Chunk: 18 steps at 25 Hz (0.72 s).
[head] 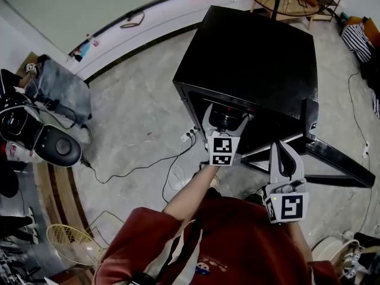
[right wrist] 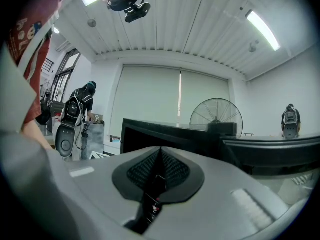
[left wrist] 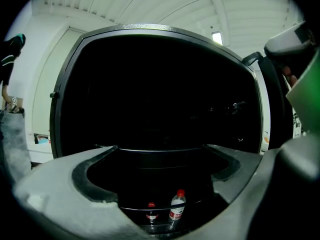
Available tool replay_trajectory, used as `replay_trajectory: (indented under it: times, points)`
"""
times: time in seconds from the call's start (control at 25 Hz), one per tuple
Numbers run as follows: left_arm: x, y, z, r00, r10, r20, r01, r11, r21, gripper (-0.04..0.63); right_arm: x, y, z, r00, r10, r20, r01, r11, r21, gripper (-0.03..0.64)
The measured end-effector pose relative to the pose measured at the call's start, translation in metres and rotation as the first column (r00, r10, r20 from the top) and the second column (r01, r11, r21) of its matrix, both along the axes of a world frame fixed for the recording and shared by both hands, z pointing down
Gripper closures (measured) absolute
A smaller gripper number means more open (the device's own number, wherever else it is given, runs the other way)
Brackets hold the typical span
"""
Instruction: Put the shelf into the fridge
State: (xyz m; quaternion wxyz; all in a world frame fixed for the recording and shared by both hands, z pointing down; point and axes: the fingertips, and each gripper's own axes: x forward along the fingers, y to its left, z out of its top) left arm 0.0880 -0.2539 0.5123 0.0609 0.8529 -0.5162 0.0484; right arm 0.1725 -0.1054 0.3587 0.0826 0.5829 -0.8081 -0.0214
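while the left gripper (head: 226,117) sits at the mouth of the fridge (head: 255,52), its jaws are spread wide and pinch nothing. right gripper (head: 280,148) hangs back near the open door (head: 341,162), pads pressed together, nothing between them.

between the left jaws, in the left gripper view: a thin horizontal edge across the dark cavity, read as the shelf (left wrist: 160,149). it looks level and inside the cabinet, apart from both jaws. whether its ends sit on their supports is too dark to tell.

progress, as a judgement: shelf appears in and let go. left to do: check the seating, draw back, perhaps close the door.

contents: low in the cavity, behind a rail, 2 red-capped bottles stand upright side by side, a dark bottle (left wrist: 151,212) and a clear bottle (left wrist: 176,204).
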Motion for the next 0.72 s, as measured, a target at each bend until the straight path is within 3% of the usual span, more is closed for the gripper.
replay_trajectory:
  times: [0.32,0.72]
  points:
    - [0.010,-0.027,-0.002,0.999,-0.020,-0.030,0.020,1.000,-0.004,0.080,0.008,0.002,0.006,0.999,0.027,-0.020,-0.027,1.000,-0.008,0.617]
    - [0.018,-0.046,-0.002,1.000,-0.021,-0.012,0.021,1.000,0.013,0.080,0.008,0.001,0.009,0.999,0.033,-0.027,-0.034,0.999,-0.010,0.617]
